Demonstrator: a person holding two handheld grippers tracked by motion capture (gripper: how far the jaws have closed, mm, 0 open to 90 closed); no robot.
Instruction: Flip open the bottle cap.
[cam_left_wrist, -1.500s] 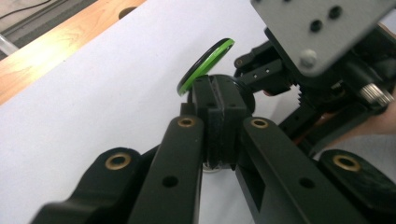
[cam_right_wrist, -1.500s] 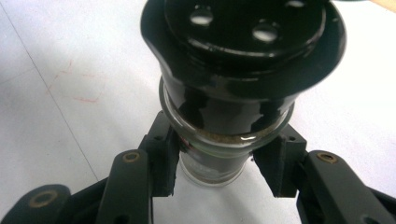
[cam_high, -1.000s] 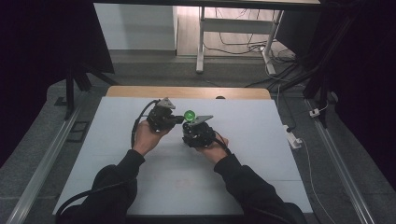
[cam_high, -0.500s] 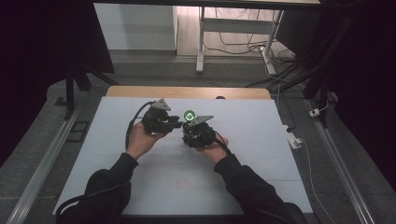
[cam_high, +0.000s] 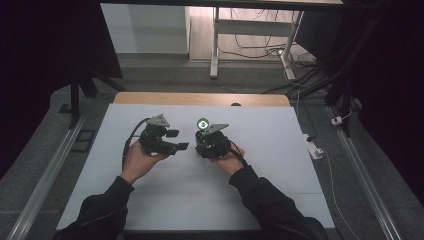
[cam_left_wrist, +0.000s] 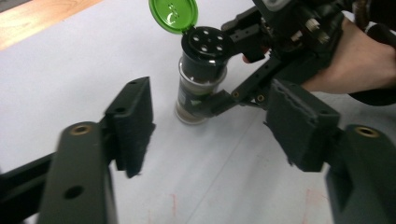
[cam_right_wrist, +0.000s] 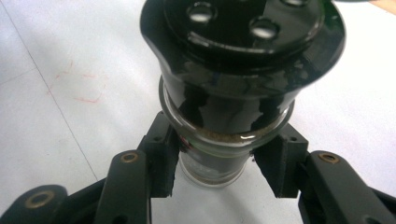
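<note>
- The small clear glass spice jar (cam_left_wrist: 201, 88) w/ a black top full of holes stands upright on the white table (cam_high: 280, 165), near the middle.
- Its round green flip lid (cam_left_wrist: 173, 15) is open & sticks up behind the black top. From the high view the lid (cam_high: 202, 123) looks like a green ring.
- The jar has brown powder low inside.
- The right gripper (cam_right_wrist: 219, 170) has one black pad on each side of the jar's glass, low down. Jaws are narrow. They have just been opening a tiny bit, but the pads look like they still press the glass.
- The left gripper (cam_left_wrist: 210, 130) is near the jar, not touching it. Its jaws have just been opening, they stand wide, w/ nothing between them.
- In the high view the left gripper (cam_high: 172, 141) is just left of the right gripper (cam_high: 210, 142), apart from it.
- Faint red marks (cam_right_wrist: 81, 86) are on the table by the jar.
</note>
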